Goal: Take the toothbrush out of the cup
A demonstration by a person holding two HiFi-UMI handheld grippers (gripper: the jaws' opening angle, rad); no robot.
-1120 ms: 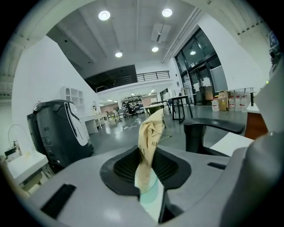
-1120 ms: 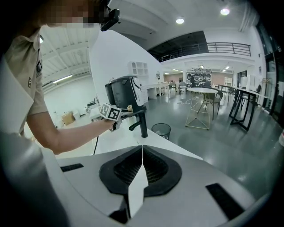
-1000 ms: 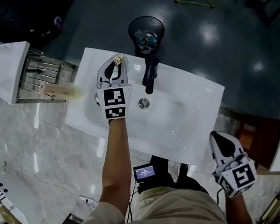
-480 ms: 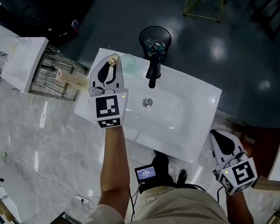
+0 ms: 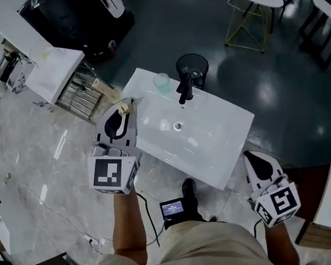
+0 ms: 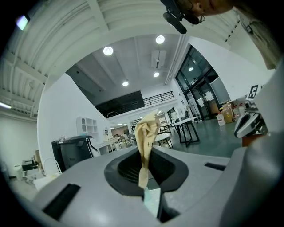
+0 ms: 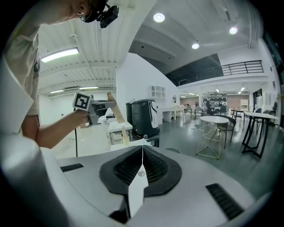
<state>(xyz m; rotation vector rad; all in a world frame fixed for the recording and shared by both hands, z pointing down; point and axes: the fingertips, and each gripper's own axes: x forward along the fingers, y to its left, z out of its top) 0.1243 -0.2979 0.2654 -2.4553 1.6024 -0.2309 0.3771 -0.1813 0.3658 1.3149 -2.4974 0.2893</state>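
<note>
- washbasin [image 5: 214,141]: cup [image 5: 161,82] sits on its back rim, beside black tap [image 5: 183,89]
- left hand-held gripper [image 5: 125,105]: off the basin's left edge, nearer the cup; jaws just tightened, pinching the toothbrush [image 6: 145,137]
- right hand-held gripper [image 5: 250,156]: pressed together, empty, well apart from the cup
- toothbrush: already clear of the cup, down-left of it; long axis runs out past the jaw tips

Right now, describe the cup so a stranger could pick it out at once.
Start at the white washbasin in the middle of the room. On its far rim, just left of the black tap, stands the cup: small, pale green and see-through, unlike the black mesh bin behind the basin.
</note>
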